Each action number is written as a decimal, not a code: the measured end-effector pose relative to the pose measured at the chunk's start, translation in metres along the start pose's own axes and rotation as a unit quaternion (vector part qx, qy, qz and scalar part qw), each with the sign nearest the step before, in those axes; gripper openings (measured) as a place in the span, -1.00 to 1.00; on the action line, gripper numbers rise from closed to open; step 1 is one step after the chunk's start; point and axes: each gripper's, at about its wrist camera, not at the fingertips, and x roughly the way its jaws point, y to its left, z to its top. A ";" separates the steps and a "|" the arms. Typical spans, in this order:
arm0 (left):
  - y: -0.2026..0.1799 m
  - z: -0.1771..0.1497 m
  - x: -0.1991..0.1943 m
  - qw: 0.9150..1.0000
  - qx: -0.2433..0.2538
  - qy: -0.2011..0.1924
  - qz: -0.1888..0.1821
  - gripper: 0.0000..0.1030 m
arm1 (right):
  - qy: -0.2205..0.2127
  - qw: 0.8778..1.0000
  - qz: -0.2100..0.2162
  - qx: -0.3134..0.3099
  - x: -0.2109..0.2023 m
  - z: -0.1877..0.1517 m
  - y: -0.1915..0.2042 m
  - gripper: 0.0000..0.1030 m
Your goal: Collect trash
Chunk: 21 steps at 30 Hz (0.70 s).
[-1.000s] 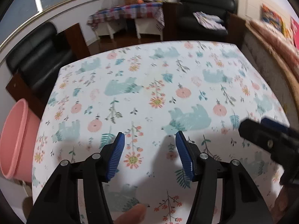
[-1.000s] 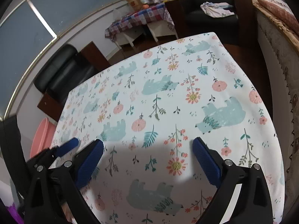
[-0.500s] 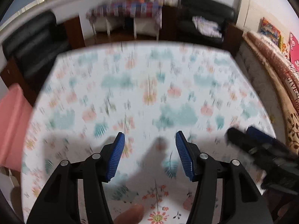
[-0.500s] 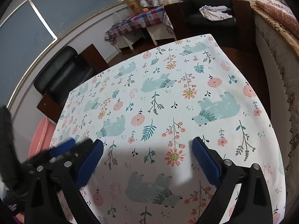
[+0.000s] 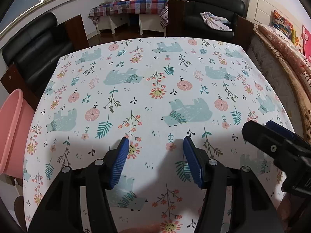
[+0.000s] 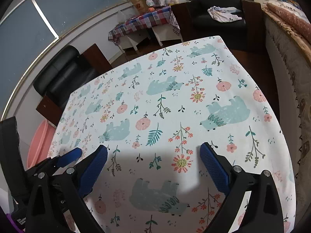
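Both my claws hang released over the table, nothing between them: left claw, right claw. Only the left view shows the whole pink bin; the right view catches just its rim.

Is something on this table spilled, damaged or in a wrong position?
Nothing stands out. The tablecloth lies flat with no spill, and no trash shows on it. The pink bin stands beside the table's left edge. Both the left gripper and the right gripper are open and hold nothing.
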 end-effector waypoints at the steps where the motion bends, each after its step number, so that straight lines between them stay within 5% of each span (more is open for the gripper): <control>1: 0.001 0.000 0.000 1.000 -0.001 0.000 -0.001 0.14 | 0.001 1.000 -0.003 -0.002 0.001 0.000 0.001 0.83; 21: 0.001 -0.001 -0.001 1.000 -0.002 -0.001 -0.002 0.14 | 0.006 1.000 -0.023 -0.017 0.008 -0.001 0.009 0.83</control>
